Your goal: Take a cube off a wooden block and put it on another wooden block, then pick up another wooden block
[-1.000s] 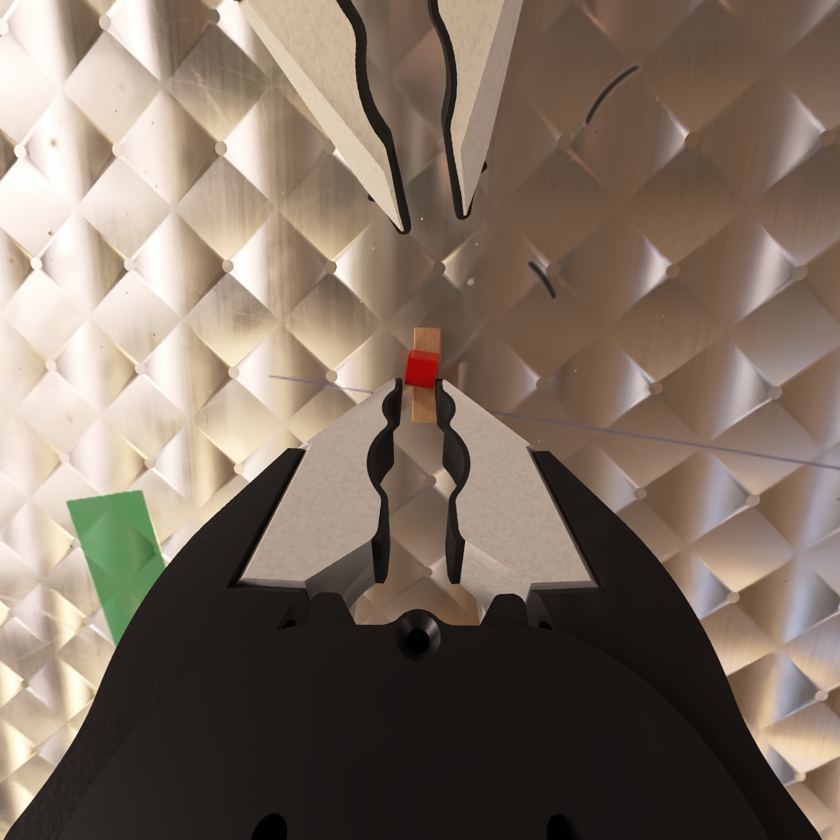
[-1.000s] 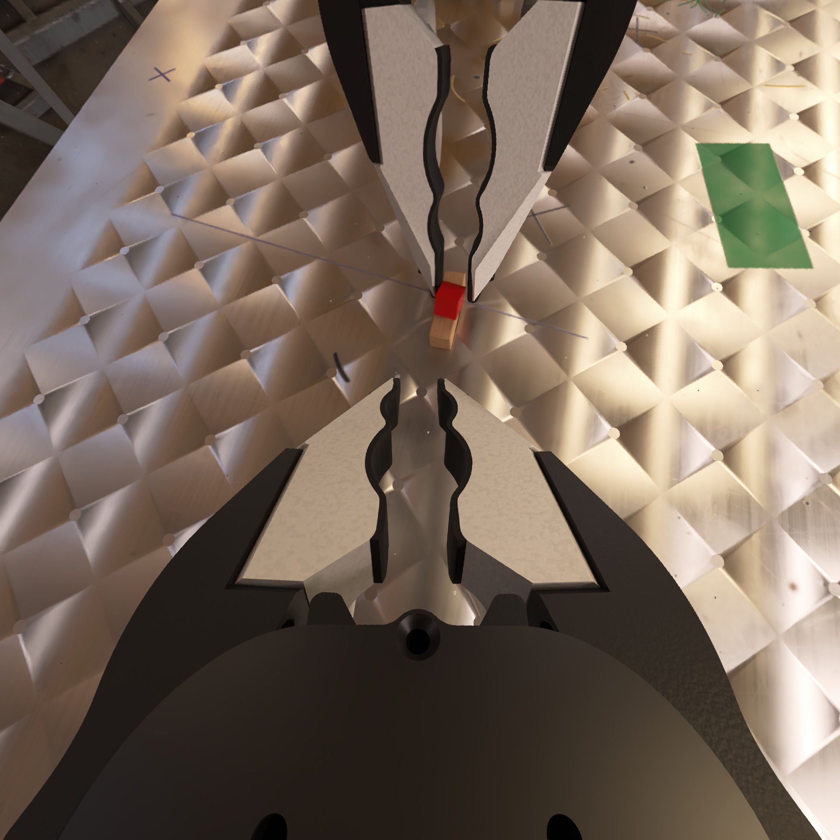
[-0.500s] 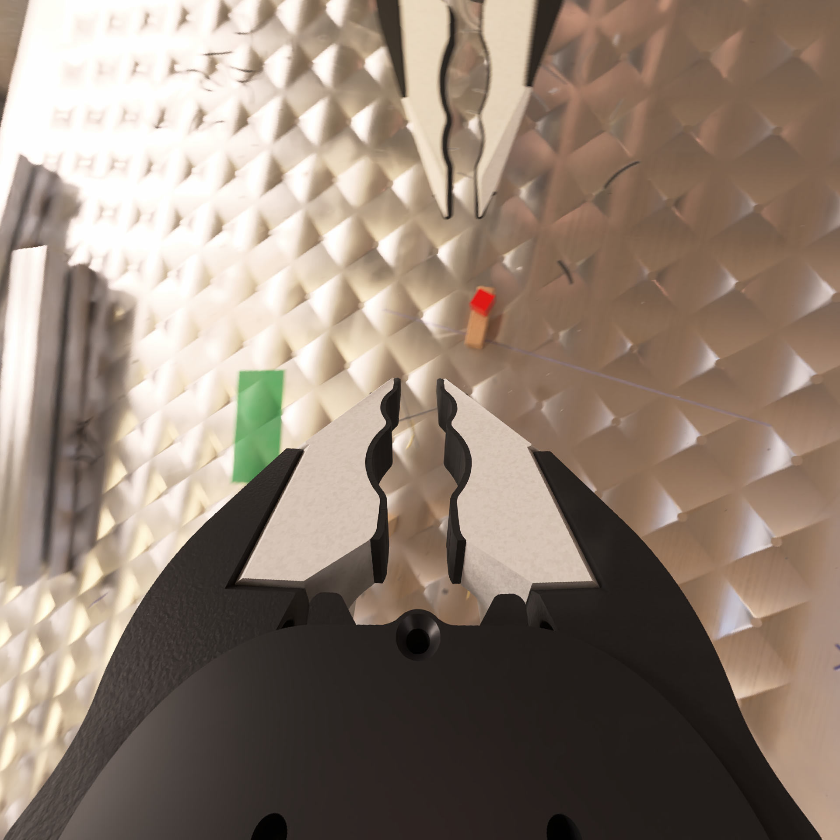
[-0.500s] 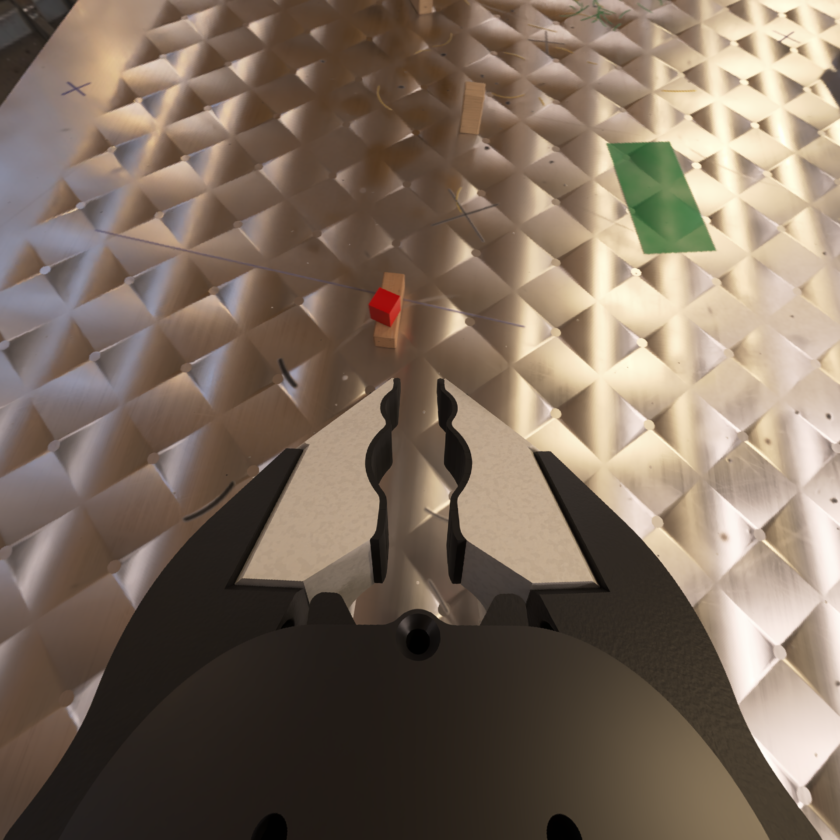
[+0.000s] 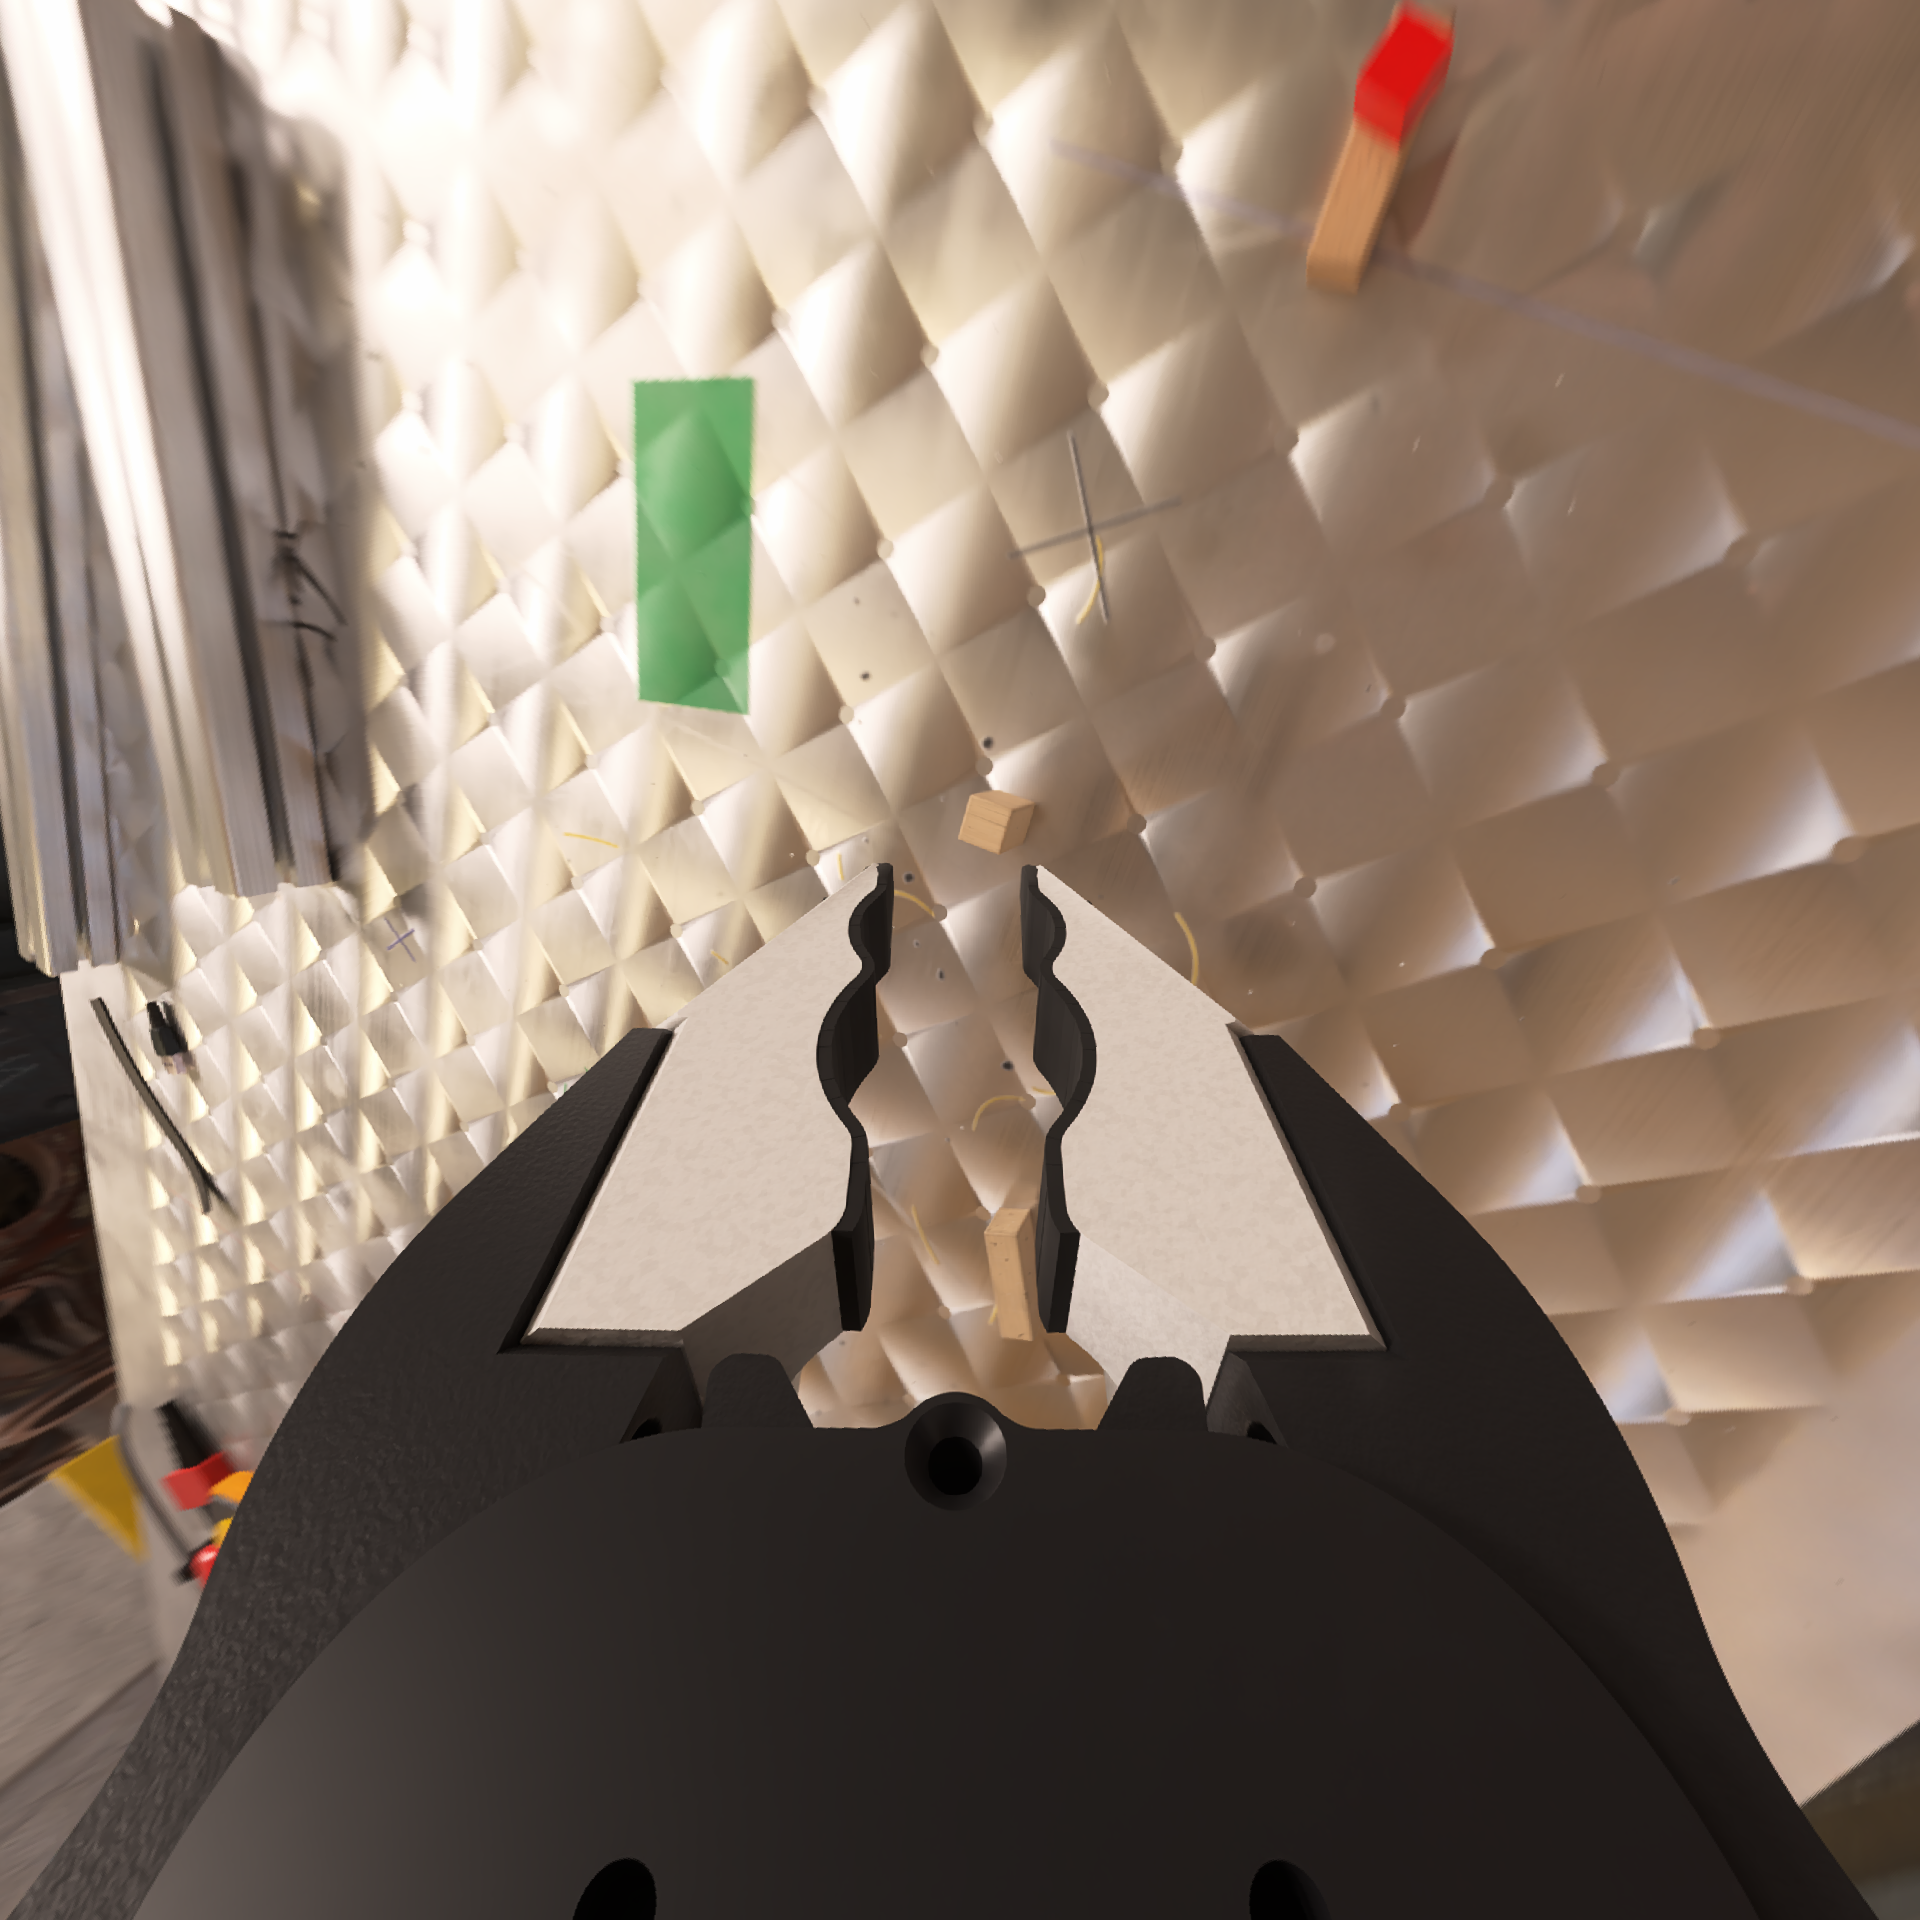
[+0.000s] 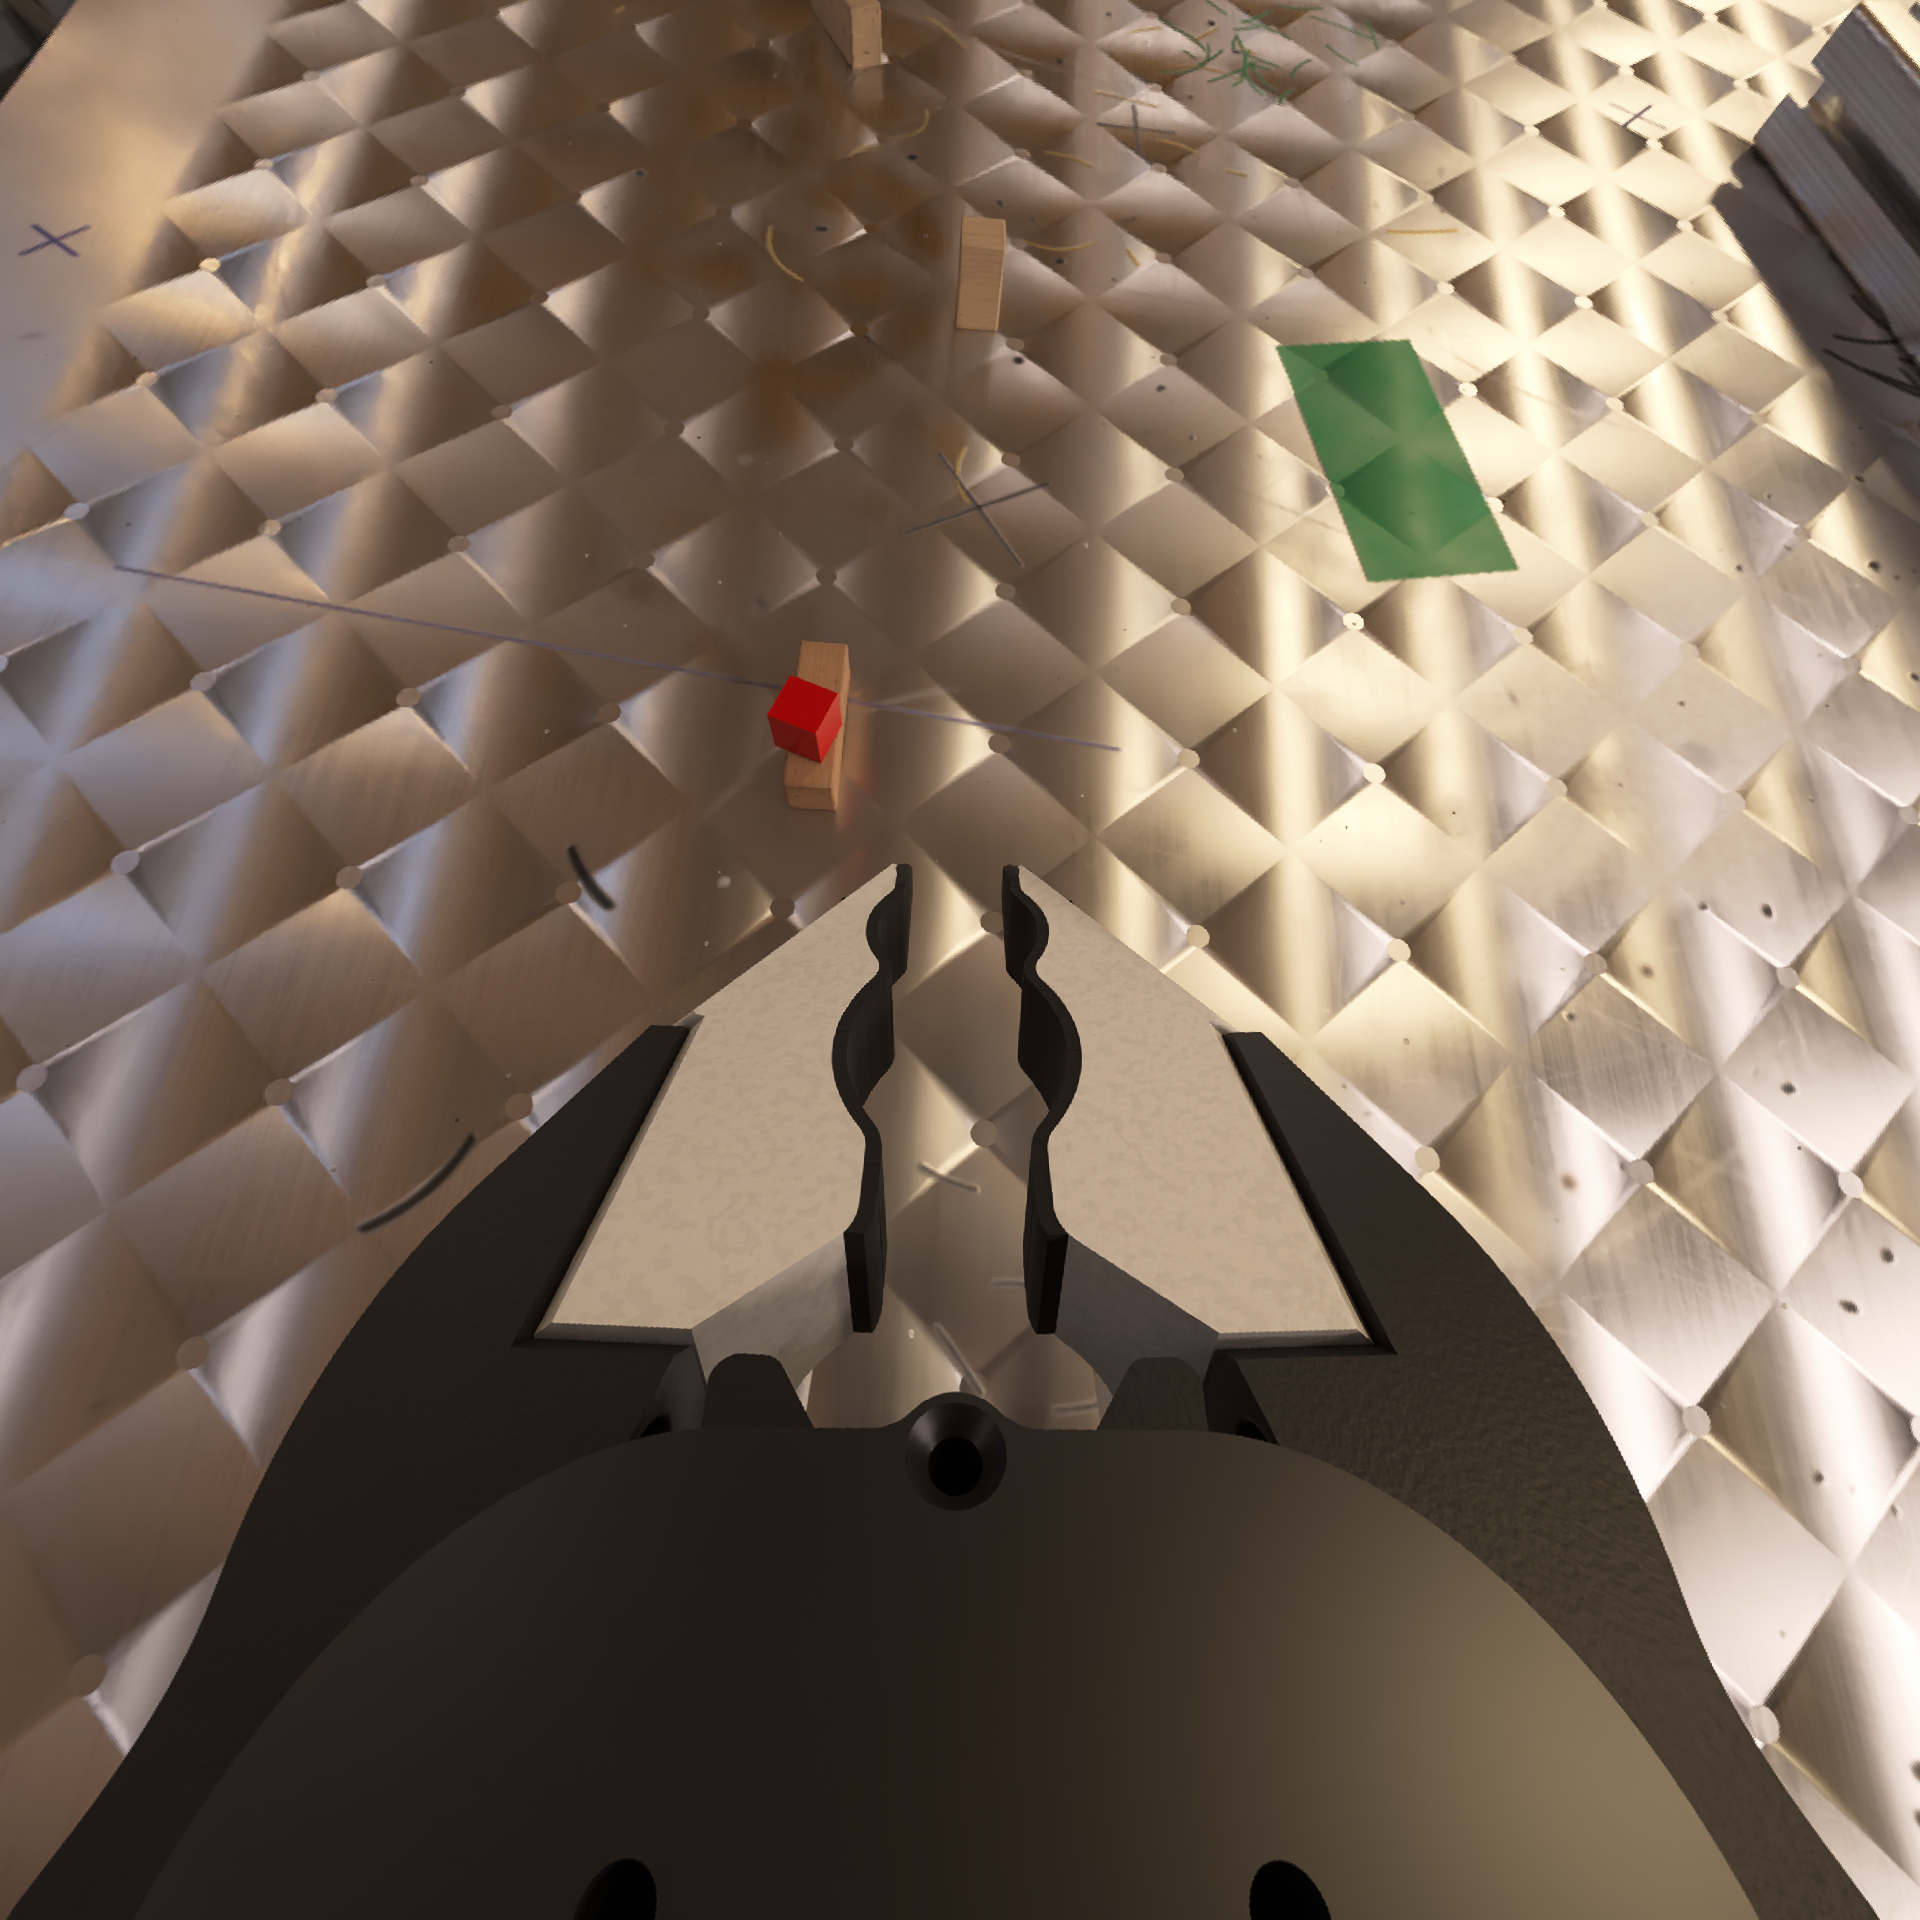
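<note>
Red cube [image 6: 803, 713] rests on a wooden block [image 6: 819, 727] just ahead-left of the right gripper [image 6: 956, 883], jaws spread, empty. Left gripper [image 5: 956, 883] — also spread, empty — hovers over a second block [image 5: 1010, 1270], long axis along its fingers; a third block [image 5: 995, 822] lies just beyond its tips.

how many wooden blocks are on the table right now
3. One block carries the red cube, a bare block lies beyond it, and another block sits at the far edge, partly cut off. More may be hidden.
</note>
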{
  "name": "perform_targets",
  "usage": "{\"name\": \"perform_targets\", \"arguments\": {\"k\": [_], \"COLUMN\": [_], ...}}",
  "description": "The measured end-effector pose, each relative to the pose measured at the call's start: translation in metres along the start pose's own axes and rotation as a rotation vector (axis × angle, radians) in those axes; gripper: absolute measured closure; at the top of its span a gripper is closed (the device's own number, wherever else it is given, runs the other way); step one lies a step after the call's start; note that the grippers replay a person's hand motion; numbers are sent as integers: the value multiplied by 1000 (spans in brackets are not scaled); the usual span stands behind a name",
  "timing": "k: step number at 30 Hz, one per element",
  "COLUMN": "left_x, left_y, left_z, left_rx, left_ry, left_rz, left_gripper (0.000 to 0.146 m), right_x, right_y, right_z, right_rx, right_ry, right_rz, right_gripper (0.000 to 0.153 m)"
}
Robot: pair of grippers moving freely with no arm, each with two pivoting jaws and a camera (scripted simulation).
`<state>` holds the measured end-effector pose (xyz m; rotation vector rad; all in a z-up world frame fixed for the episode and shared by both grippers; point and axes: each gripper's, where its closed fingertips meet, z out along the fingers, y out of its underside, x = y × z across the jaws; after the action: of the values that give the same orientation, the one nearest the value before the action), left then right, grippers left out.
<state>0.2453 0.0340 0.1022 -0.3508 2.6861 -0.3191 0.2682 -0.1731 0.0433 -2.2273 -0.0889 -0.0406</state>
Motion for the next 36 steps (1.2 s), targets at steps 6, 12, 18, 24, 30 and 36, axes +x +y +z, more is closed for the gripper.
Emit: {"name": "perform_targets", "arguments": {"k": [6,12,18,24,30,36], "left_x": [0,3,8,17,25,29], "left_y": [10,33,35,21,-19,-78], "left_z": [49,79,80,81,77,68], "left_rx": [-268,-436,-475,-434,-239,44], "left_ry": [106,234,276,284,223,120], "left_rz": [182,247,293,334,262,88], "left_gripper": [120,123,132,133,133,133], "right_x": [-2,-6,-8,-7,-6,-4], "right_y": [-2,-9,-11,-9,-12,-21], "right_z": [-1,-4,-5,-4,-6,-9], "right_rx": [3,20,23,19,30,65], "right_ry": [-1,-1,-7,-5,5,36], "right_rz": [-12,-33,-37,-35,-39,-64], "right_gripper": [135,136,135,135,136,135]}}
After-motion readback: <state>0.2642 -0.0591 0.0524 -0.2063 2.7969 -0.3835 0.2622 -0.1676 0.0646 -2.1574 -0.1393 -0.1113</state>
